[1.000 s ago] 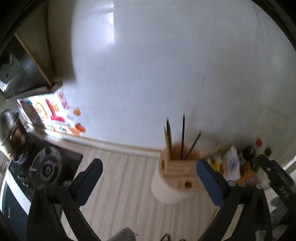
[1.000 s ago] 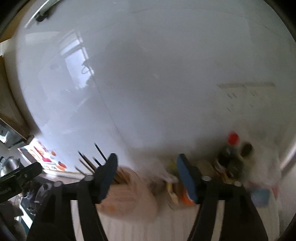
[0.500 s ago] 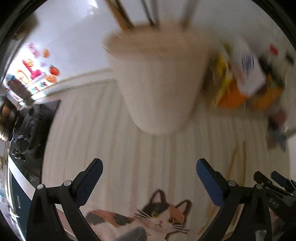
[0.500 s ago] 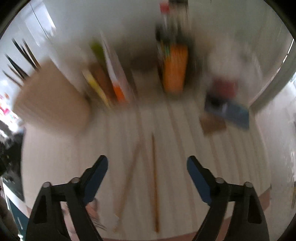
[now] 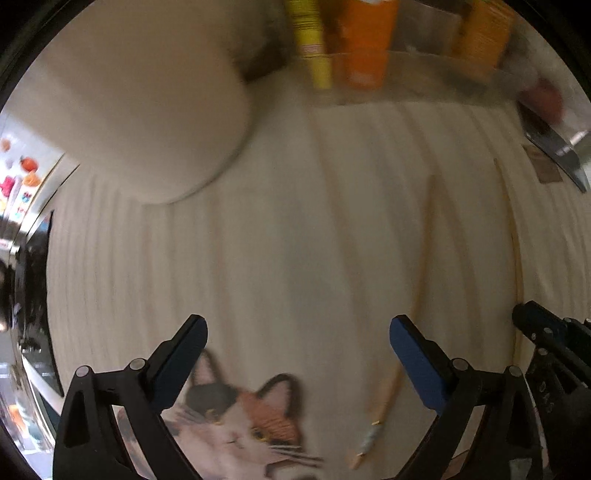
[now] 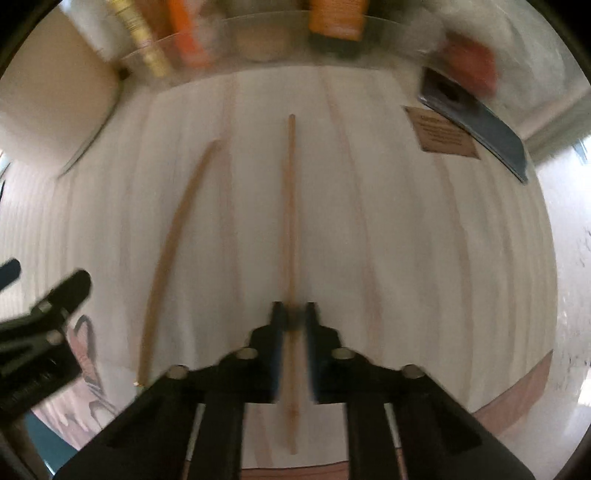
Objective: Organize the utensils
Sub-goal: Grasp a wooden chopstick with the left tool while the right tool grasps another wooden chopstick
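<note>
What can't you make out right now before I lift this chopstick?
- Right gripper: motion blur hides whether the pads touch the chopstick.
- Utensil holder: top cut off in the left wrist view; contents unseen.
- Packages: blurred, labels unreadable.
- Second chopstick: near end blurred.

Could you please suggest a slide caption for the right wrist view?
Right gripper nearly closed around one wooden chopstick on the striped mat; its mate lies alongside.

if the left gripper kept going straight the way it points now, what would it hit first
Most likely the striped mat: the left gripper, jaws wide open, points down at a bare stretch of it. The beige utensil holder sits up-left of that line and a chopstick lies right of it, though blur leaves depth uncertain.
</note>
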